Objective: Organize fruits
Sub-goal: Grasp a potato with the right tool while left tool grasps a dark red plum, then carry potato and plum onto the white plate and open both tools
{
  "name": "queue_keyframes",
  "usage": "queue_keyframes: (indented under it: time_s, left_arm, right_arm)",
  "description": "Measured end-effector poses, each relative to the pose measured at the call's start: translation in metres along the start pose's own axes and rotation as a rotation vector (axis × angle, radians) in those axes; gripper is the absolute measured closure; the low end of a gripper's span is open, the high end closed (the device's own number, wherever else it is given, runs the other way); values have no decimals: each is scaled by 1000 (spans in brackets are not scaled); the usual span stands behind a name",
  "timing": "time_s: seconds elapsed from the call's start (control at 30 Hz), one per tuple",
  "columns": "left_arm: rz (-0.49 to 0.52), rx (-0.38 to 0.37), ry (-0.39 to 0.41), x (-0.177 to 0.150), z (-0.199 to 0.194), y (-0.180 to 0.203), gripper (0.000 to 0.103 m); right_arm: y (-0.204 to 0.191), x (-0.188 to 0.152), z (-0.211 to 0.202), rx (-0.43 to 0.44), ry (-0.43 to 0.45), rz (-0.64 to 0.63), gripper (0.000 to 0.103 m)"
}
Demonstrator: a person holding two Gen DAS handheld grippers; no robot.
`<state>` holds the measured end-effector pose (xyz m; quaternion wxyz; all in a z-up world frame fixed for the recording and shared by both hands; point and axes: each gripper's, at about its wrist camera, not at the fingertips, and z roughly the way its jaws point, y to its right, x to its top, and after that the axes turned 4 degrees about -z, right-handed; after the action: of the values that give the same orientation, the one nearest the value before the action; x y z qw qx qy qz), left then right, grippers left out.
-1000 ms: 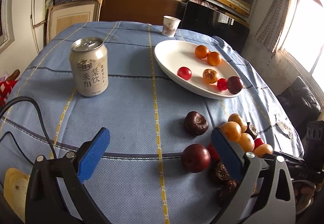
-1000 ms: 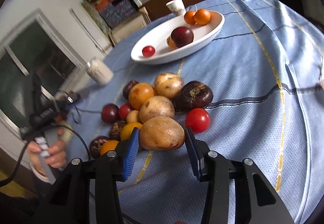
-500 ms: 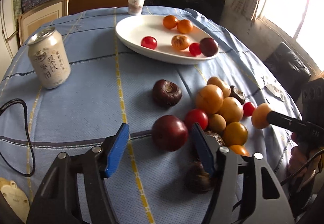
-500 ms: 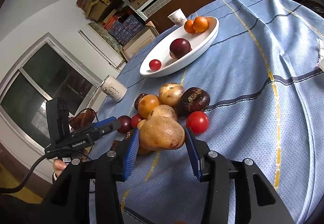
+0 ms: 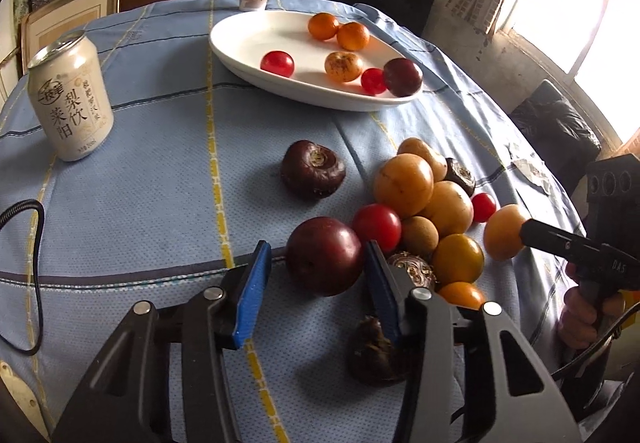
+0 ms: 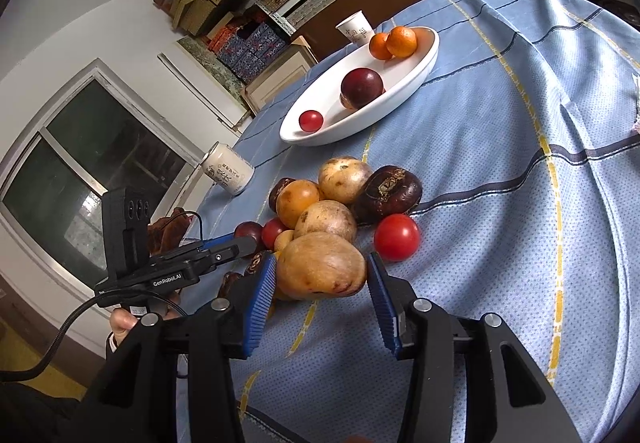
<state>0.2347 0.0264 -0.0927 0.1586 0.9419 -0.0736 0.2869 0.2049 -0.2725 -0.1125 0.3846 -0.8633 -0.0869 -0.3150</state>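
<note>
The left gripper (image 5: 318, 275) was spread around a dark plum (image 5: 325, 255) on the tablecloth (image 5: 160, 183), not yet closed. The right gripper (image 6: 322, 283) pinched a tan fruit (image 6: 321, 266). A centred, gentle squeeze was judged best, clear of the neighbouring tomato (image 5: 377, 227).

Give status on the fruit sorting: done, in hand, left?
Done: six fruits sit on the white plate. In hand: right claw grips a tan fruit; left claw, open, straddles a dark plum. Left: the loose pile on the tablecloth.
</note>
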Motion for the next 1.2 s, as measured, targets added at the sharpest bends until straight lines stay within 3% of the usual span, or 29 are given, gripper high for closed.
queue_keyframes:
  time_s: [0.27,0.47,0.63,0.7,0.77,0.93,1.2]
  left_arm:
    - [-1,-5,-10,0,2,-1,63]
    - [-6,-8,-10,0,3,-1,63]
    - [-11,-15,-13,0,4,-2,64]
    - [-15,-23,-18,1,6,-2,64]
    - [-19,-29,-18,1,6,-3,64]
    - [-28,-27,-7,0,4,-5,65]
    - [-28,-25,91,2,-19,-4,65]
  right_arm:
    - [-1,0,1,-4,-6,3,57]
    - [-10,1,19,-98,-94,-34,55]
    - [-5,6,31,-93,-128,-6,55]
    - [-3,7,32,-92,-129,0,57]
    - [-3,6,32,-111,-127,5,67]
    - [-2,5,27,-109,-112,4,67]
    - [-19,17,2,-74,-50,-57,67]
